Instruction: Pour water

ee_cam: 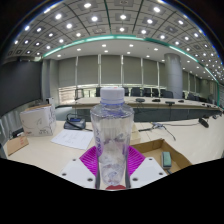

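A clear plastic water bottle (111,135) with a white cap (112,94) stands upright between my fingers, lifted above the tabletop. My gripper (111,160) is shut on the bottle; the magenta pads (91,158) press its lower body from both sides. The bottle looks partly filled with water. Its base is hidden behind the gripper body.
A light wooden table (40,155) stretches ahead. A cardboard box (37,121) stands at the left, papers (73,139) lie beside it, and a brown open box (160,152) sits at the right. Desks with black chairs (150,93) line the far side.
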`<act>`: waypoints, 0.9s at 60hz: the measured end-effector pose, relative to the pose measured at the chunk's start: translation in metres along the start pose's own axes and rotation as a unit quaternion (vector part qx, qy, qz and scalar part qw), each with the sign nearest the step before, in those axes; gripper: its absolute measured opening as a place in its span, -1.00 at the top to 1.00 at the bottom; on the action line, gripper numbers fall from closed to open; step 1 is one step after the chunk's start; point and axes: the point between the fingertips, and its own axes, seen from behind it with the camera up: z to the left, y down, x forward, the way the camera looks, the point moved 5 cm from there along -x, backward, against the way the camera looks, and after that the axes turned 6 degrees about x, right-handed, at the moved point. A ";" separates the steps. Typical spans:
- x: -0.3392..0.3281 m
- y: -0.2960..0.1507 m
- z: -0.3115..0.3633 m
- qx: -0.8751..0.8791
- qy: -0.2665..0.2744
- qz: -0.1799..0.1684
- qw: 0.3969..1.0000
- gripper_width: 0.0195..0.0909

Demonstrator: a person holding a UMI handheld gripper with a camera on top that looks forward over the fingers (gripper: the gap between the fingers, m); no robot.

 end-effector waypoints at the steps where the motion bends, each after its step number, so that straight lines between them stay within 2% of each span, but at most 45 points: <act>1: 0.007 0.011 -0.005 -0.008 0.002 0.002 1.000 0.61; 20: 0.017 0.096 -0.026 -0.020 0.010 0.053 0.998 0.56; 21: 0.015 0.094 -0.026 -0.019 0.009 0.042 0.999 0.56; 26: 0.012 0.095 -0.027 -0.013 0.013 0.029 0.999 0.46; 31: 0.010 0.095 -0.026 -0.010 0.018 0.027 0.999 0.21; 35: 0.011 0.098 -0.027 -0.004 0.021 0.044 0.999 0.00; 37: 0.010 0.100 -0.026 0.000 0.021 0.058 0.998 -0.27; 40: 0.006 0.101 -0.024 0.005 0.026 0.071 0.997 -0.91; 42: 0.004 0.100 -0.025 0.006 0.035 0.080 0.996 -0.77; 43: 0.002 0.100 -0.026 0.005 0.041 0.084 0.996 -0.77; 47: -0.009 0.094 -0.027 0.001 0.063 0.094 0.994 -0.89; 54: -0.041 0.078 -0.010 0.006 0.083 0.110 0.990 -0.86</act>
